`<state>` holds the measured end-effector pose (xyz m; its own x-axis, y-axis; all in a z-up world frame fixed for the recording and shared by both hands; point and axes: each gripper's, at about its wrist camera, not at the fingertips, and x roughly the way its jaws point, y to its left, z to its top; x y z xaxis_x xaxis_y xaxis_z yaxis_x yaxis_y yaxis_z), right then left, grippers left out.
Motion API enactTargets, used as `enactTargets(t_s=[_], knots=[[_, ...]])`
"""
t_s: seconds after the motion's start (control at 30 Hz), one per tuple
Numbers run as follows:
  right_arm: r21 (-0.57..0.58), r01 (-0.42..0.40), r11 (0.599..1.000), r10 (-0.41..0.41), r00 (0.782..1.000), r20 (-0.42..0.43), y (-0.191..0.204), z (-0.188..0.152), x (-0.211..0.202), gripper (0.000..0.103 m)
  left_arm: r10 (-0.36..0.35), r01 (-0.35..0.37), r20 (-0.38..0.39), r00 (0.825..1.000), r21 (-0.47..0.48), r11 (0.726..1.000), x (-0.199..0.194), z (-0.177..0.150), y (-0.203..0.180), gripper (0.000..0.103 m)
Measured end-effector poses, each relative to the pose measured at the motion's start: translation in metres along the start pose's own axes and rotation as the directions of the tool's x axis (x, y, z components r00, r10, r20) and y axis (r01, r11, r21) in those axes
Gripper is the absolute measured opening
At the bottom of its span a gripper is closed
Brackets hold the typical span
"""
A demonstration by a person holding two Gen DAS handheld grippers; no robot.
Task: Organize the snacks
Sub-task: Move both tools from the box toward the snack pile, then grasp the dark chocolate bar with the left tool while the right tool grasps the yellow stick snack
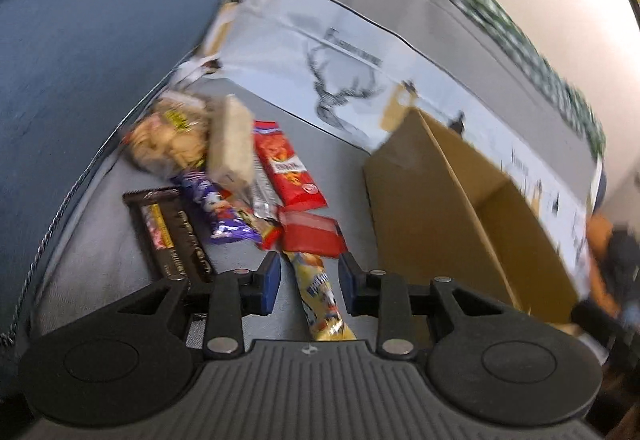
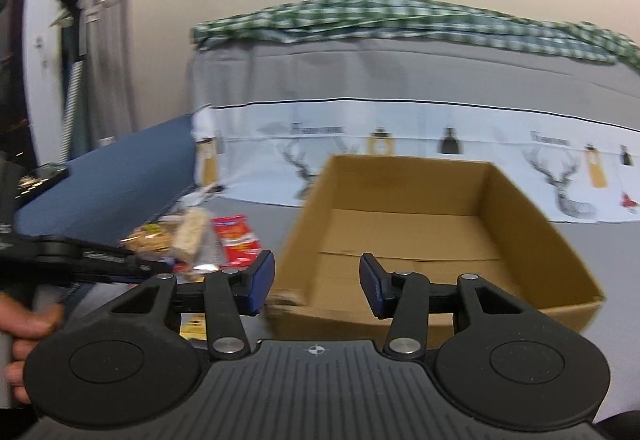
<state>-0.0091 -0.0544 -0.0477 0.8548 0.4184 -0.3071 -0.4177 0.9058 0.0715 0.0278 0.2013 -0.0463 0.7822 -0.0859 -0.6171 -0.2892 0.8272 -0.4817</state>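
- The snacks lie in a loose pile on a grey bed (image 1: 120, 208), left of an open cardboard box (image 1: 432, 208).
- In the pile: a dark bar (image 1: 168, 236) at the near left, a purple wrapper (image 1: 218, 208) beside it, a clear bag of biscuits (image 1: 172, 138) at the far end, and a pale bar (image 1: 232, 144) tilted against that bag.
- A red pack (image 1: 290, 170) lies to the right of the pale bar, with a small red box (image 1: 312, 236) nearer the camera.
- A yellow packet (image 1: 320, 296) lies lengthwise below the red box.
- The left tool (image 1: 308, 280) is partly open, its pads either side of the yellow packet without touching it; whether it is down at the packet's level I cannot tell.
- The right tool (image 2: 316, 284) is about half open with nothing between its pads, in front of the box's near left corner.
- The box (image 2: 520, 240) looks empty inside.
- In the right view the left tool (image 2: 92, 260) reaches in from the left, held by a hand (image 2: 28, 324).
- A deer-print cloth (image 2: 400, 144) hangs behind the box, with a green checked cloth (image 2: 360, 16) above it.
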Motion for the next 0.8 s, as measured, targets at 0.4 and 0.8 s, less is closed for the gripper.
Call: enactTargets(t_s=[0.4,0.8], knots=[[-0.061,-0.239,0.969,0.224,0.956,-0.187,0.086,0.002,0.077,0.053,0.161,-0.157,0.007,0.987,-0.204,0.966,-0.001,0.007,0.041,0.037],[-0.083,-0.169,0.982,0.124,0.913,-0.388,0.101,-0.045,0.16,0.056,0.28,-0.281,-0.032,0.959,-0.174,0.944,0.02,0.006,0.039,0.058]])
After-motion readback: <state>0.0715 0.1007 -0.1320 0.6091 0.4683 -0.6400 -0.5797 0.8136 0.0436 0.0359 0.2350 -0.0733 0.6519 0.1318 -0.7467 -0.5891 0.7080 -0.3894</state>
